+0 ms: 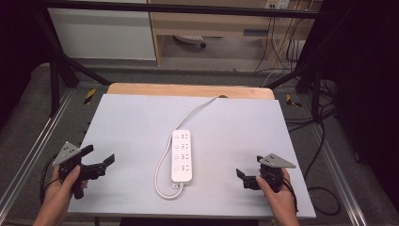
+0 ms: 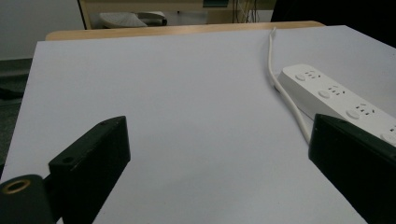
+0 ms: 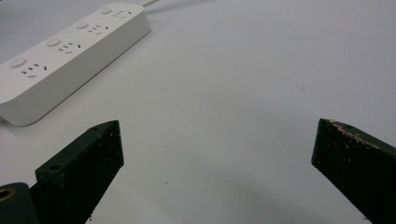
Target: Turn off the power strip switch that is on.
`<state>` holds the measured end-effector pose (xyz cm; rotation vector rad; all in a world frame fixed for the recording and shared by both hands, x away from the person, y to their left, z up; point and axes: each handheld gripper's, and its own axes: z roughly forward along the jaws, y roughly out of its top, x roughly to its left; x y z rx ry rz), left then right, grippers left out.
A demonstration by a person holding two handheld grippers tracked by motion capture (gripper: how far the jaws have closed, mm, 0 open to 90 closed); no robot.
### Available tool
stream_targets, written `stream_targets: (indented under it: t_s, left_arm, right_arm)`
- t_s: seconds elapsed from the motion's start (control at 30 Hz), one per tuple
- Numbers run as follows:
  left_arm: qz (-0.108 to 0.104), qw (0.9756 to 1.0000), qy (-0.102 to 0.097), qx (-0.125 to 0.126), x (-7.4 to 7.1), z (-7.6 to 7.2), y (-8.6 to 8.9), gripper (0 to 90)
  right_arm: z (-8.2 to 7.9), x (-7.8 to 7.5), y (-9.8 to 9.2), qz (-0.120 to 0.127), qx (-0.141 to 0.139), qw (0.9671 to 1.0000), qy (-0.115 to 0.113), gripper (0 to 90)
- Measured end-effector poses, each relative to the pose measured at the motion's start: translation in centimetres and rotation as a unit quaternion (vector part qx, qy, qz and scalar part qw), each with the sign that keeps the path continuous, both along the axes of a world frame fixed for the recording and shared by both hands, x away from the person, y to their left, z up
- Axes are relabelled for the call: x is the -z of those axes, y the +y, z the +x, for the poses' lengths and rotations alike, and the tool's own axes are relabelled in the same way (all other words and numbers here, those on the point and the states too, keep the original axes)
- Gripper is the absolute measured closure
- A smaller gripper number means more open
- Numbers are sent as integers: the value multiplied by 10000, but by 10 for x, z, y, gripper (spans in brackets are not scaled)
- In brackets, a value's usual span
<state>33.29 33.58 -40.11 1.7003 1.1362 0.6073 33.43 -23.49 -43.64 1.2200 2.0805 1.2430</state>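
A white power strip (image 1: 182, 156) with several sockets lies lengthwise in the middle of the pale grey table top (image 1: 131, 122). Its white cord (image 1: 162, 162) loops from the near end along the left side and runs off the table's back edge. My left gripper (image 1: 100, 154) hovers open near the front left corner, nothing between its jaws. At the front right, my right gripper (image 1: 249, 166) is open and empty too. In the left gripper view the gripper (image 2: 217, 135) has the strip (image 2: 336, 98) ahead on its right. The right gripper view shows the gripper (image 3: 218, 140) with the strip (image 3: 70, 51) at upper left.
A wooden strip (image 1: 188, 89) borders the table's back edge. A black metal frame (image 1: 61, 70) surrounds the table. Loose cables (image 1: 324, 141) lie on the floor at the right. A wooden cabinet (image 1: 211, 23) stands behind.
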Motion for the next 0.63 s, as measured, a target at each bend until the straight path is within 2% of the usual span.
stream_targets:
  t_s: [0.23,0.33,0.43,0.5,0.57,0.63]
  left_arm:
    - [230,9996,126,-78,13,-1,1,54]
    - [486,9986,216,-48,19,0,-2,56]
    - [647,9971,380,110,26,-1,-9,57]
    - [820,9953,441,259,30,-1,-15,60]
    - [875,9938,559,395,34,-2,-22,64]
    - [932,9926,637,457,37,-3,-28,66]
  right_arm:
    - [0,1,0,-58,69,9999,-82,29]
    - [1,2,0,-49,118,9998,-120,28]
    - [2,4,-1,-68,176,9998,-83,29]
    - [3,5,-2,-116,255,9996,-54,32]
    - [4,7,-3,-164,323,9993,-27,31]
    - [7,11,-3,-262,503,9984,58,31]
